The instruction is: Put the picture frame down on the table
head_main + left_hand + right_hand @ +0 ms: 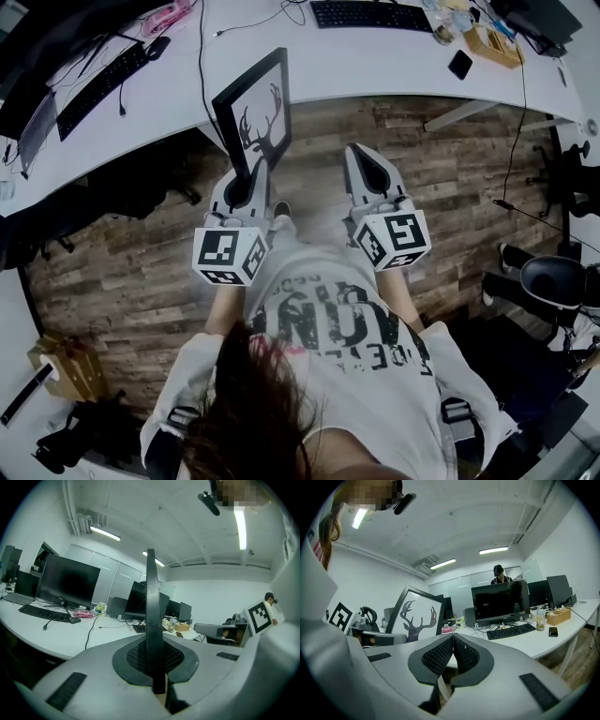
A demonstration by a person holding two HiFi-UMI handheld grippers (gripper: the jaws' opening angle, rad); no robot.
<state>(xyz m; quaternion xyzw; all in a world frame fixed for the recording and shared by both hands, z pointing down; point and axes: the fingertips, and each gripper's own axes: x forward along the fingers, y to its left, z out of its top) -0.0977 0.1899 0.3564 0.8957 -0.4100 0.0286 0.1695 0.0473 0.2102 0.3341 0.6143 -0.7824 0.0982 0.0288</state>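
Observation:
The picture frame [253, 114], black-edged with a dark deer-head print on white, stands upright in my left gripper [249, 181], which is shut on its lower edge. It hangs over the wooden floor, just short of the white table's edge [309, 84]. Seen edge-on in the left gripper view, the frame [153, 620] rises from between the pads as a thin black bar. My right gripper [367, 171] is shut with nothing between its pads, level with the left one and a little to its right. From the right gripper view the frame [414, 616] shows at the left.
On the curved white table lie keyboards [370, 15] [98, 80], cables, a phone [459, 64] and a wooden box [494, 44]. Monitors [499, 603] stand along it and a person with a headset [500, 574] sits behind. Office chairs [551, 281] are at the right.

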